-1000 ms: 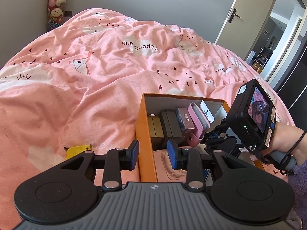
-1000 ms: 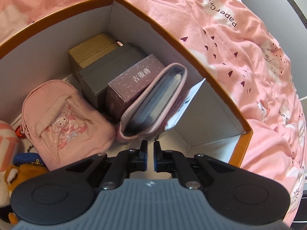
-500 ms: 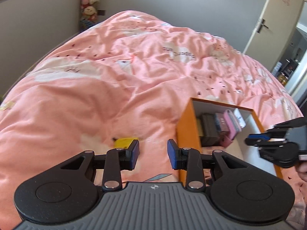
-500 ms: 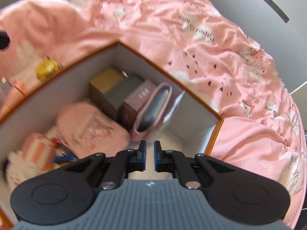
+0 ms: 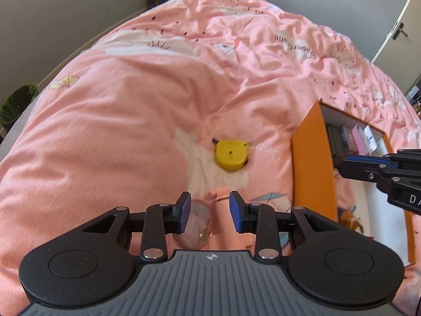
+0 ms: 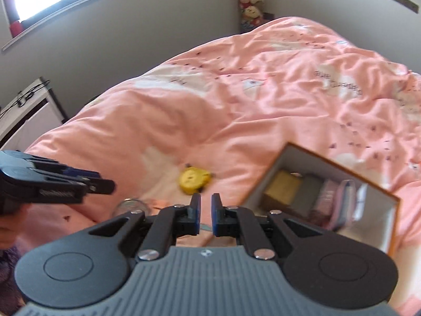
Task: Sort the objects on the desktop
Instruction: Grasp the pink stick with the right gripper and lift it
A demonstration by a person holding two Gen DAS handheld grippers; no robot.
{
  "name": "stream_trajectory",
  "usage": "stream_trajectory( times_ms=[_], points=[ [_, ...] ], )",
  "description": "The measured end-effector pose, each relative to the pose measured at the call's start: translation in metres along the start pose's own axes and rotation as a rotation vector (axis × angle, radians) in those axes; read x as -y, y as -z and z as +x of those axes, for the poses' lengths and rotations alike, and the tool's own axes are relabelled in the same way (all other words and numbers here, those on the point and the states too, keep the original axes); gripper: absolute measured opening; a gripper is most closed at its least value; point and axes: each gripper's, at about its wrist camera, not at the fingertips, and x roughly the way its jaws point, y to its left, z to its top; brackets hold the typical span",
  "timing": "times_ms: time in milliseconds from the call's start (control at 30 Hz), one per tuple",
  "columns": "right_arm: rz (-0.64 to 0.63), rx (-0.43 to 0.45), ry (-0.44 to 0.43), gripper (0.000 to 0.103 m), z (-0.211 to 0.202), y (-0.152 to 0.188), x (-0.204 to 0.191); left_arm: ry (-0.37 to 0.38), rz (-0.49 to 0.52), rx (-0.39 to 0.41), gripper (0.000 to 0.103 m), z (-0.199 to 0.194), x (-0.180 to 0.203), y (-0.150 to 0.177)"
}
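**Desktop objects: box mostly packed, two strays left on the bed**

Left wrist view: orange box sits on the pink duvet, right of centre. Inside I can see a row of small boxes and a pink pouch standing on edge at the far end; looks like most of the sort is done. Left out on the duvet: yellow tape measure, beside the box's left wall but apart from it, and a clear glass item directly under my left gripper. Can't tell what the glass thing is, half hidden by my fingers. Left jaws partly spread, nothing between the pads, nothing touched. Judgement: the glass piece or the tape measure is next.

Right wrist view: right gripper is above the near-left corner of the box, jaws clenched to a thin gap, empty. Box contents show gold, grey and pink items packed along the far wall. Tape measure lies ahead of the jaws, glass item lower left.
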Motion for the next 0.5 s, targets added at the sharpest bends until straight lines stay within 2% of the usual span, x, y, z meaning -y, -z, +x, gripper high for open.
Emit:
stream_trajectory(
  times_ms=[200, 333, 467, 500],
  points=[
    [0.013, -0.113, -0.076, 0.008, 0.044, 0.004, -0.053, -0.025, 0.001, -0.036, 0.037, 0.005, -0.017, 0.013],
    [-0.003, -0.208, -0.05, 0.01, 0.076, 0.014, -0.083, -0.033, -0.028, -0.048, 0.037, 0.008, -0.036, 0.02],
    [-0.006, -0.3, 0.012, 0.015, 0.106, 0.027, -0.098, 0.003, -0.041, -0.045, 0.037, 0.008, -0.047, 0.025],
    [0.0, -0.319, 0.026, 0.018, 0.112, 0.03, -0.099, 0.009, -0.039, -0.042, 0.037, 0.008, -0.048, 0.026]
  ],
)
